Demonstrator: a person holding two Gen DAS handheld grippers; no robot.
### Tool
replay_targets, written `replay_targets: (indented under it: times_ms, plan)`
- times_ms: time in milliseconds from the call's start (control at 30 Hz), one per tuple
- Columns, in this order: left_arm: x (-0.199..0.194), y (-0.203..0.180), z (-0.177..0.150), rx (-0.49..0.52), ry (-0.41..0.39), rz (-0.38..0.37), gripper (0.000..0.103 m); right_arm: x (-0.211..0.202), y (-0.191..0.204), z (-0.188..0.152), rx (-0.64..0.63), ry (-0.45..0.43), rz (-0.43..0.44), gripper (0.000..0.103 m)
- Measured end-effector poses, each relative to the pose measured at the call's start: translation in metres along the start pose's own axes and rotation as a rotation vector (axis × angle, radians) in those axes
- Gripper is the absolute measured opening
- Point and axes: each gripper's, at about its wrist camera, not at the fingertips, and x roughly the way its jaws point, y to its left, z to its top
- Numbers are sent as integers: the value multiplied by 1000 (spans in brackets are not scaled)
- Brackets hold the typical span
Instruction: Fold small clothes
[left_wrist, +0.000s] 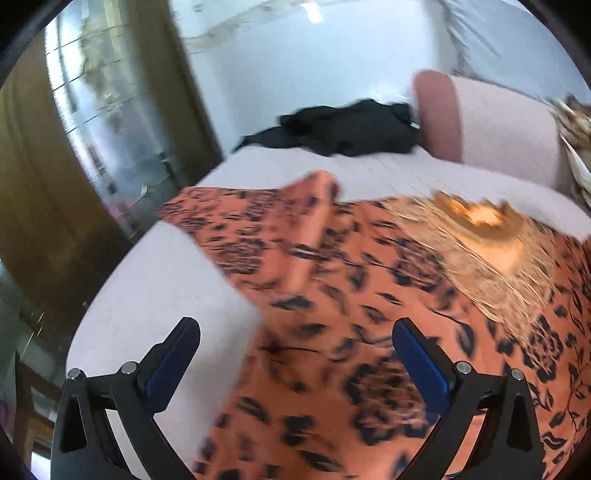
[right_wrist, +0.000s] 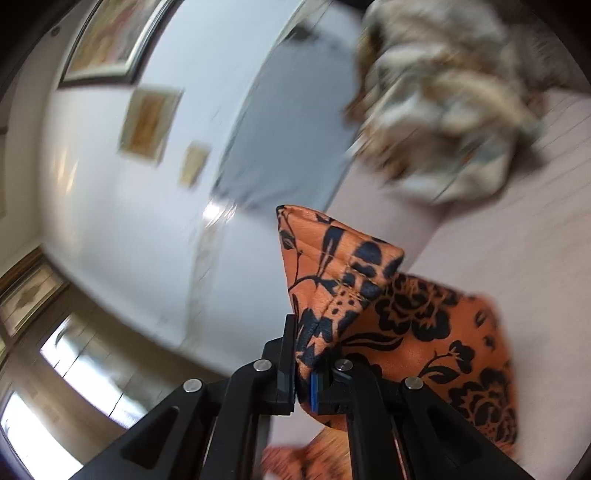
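Orange floral garment (left_wrist: 332, 295), thin, limp and a bit slick, sprawls over the pale bed (left_wrist: 147, 295); our right gripper (right_wrist: 304, 369) pinches its stitched corner while our left gripper (left_wrist: 295, 354) gapes empty above the cloth.

Orange, black-flowered garment (left_wrist: 332, 295)

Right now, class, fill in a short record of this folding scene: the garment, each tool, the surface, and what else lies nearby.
garment: orange cloth with black flower print, spread over the bed, one corner lifted
right tool: shut on a seamed corner of the orange cloth, held up off the bed
left tool: open, above the cloth, gripping nothing
surface: pale bed cover
nearby: black clothing at the far end; pink bolster; fringed golden fabric lying on the orange cloth
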Motion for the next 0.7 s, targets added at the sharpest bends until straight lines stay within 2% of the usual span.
replay_targets:
  times_ms: [200, 300, 433, 500, 533, 567, 633, 700]
  plan:
    - [19, 59, 0, -115, 61, 68, 103, 80, 42, -89, -16, 227, 91, 5]
    - [28, 72, -3, -132, 86, 84, 103, 123, 41, -134, -30, 341, 74, 5]
    - [34, 76, -1, -156, 99, 77, 103, 175, 22, -197, -11, 513, 21, 11]
    - [34, 75, -1, -150, 94, 84, 103, 196, 8, -230, -55, 595, -61, 32]
    - [34, 74, -1, -141, 88, 90, 103, 208, -1, -243, -61, 658, -107, 73]
    - [34, 73, -1, -134, 85, 96, 103, 214, -11, -250, -34, 700, -117, 93]
    - [32, 71, -2, -124, 77, 109, 103, 216, -22, -256, 20, 706, -87, 93]
    - [28, 71, 0, -136, 66, 92, 103, 213, -23, -249, 27, 719, -41, 93]
